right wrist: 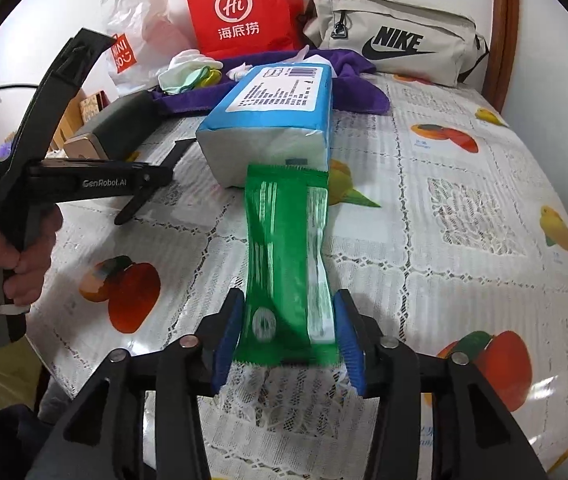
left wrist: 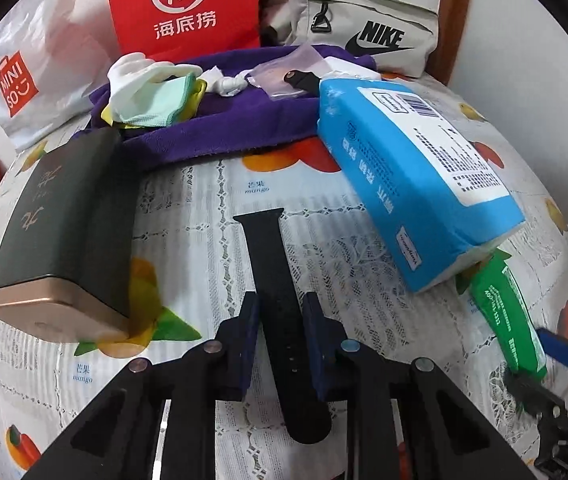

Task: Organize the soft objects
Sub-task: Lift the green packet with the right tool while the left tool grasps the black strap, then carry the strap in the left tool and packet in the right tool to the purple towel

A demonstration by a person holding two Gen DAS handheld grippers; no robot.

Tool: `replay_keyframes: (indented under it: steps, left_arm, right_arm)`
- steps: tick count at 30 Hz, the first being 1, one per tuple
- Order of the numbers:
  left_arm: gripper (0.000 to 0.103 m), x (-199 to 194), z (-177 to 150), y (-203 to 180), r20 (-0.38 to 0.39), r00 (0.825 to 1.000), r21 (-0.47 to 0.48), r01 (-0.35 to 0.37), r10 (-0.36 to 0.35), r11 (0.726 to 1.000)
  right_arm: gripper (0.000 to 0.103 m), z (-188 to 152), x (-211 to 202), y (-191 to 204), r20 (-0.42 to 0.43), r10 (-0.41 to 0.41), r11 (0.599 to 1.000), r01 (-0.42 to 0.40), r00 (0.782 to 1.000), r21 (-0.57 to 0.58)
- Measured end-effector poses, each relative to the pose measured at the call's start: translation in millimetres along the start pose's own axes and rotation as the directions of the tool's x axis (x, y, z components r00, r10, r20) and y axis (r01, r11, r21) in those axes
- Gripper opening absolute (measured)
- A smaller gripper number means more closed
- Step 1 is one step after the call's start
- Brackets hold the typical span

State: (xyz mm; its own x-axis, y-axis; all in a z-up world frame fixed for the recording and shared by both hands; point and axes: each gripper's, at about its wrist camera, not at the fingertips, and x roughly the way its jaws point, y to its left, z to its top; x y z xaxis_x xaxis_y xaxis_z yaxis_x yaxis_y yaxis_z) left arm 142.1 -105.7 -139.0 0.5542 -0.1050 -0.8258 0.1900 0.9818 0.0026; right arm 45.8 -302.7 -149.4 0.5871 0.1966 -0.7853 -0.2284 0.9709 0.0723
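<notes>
Two tools over a fruit-print tabletop (left wrist: 211, 196). Landmark: blue tissue pack (left wrist: 416, 184). Purple towel (left wrist: 219, 120) behind it; dark box (left wrist: 63, 236) well to its left. Green packet (right wrist: 284, 264) touches its near end, sitting between the half-open pads of the right tool (right wrist: 288, 336), contact unclear. Black strap (left wrist: 279, 300) lies left of the pack, left tool (left wrist: 281, 340) nearly closed around it.
</notes>
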Motion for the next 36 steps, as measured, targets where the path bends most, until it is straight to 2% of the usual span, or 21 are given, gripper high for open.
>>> replay_keyframes:
  steps: [6,10,13,15,18,22,36]
  left_arm:
    - [0.024,-1,-1,8,-0.008,1.000,-0.025,0.028,-0.028,0.999]
    - [0.027,5,4,6,0.009,1.000,-0.021,0.008,-0.007,1.000]
    - [0.021,4,3,8,0.013,1.000,-0.027,0.007,-0.007,1.000]
    - [0.020,3,3,10,0.014,1.000,-0.032,0.022,-0.021,0.999]
    - [0.020,0,0,13,0.011,0.999,-0.041,0.042,-0.041,0.998]
    - [0.020,-12,-7,20,0.017,0.998,-0.061,0.067,-0.066,0.996]
    - [0.020,-67,-9,35,0.102,0.993,-0.084,0.070,-0.061,0.994]
  right_arm:
    - [0.057,12,10,-2,0.015,-0.009,1.000,0.009,1.000,0.012]
    - [0.057,15,16,3,0.021,-0.031,0.999,0.031,0.999,-0.009]
    - [0.049,13,18,8,0.040,-0.080,0.996,0.081,0.996,-0.033]
    - [0.033,12,17,9,0.047,-0.070,0.997,0.071,0.996,-0.031]
    - [0.024,13,15,9,0.040,-0.068,0.997,0.068,0.997,-0.022]
    - [0.022,14,9,9,0.030,-0.038,0.999,0.038,0.999,0.002]
    - [0.021,25,-30,29,0.088,-0.008,1.000,0.008,0.996,0.004]
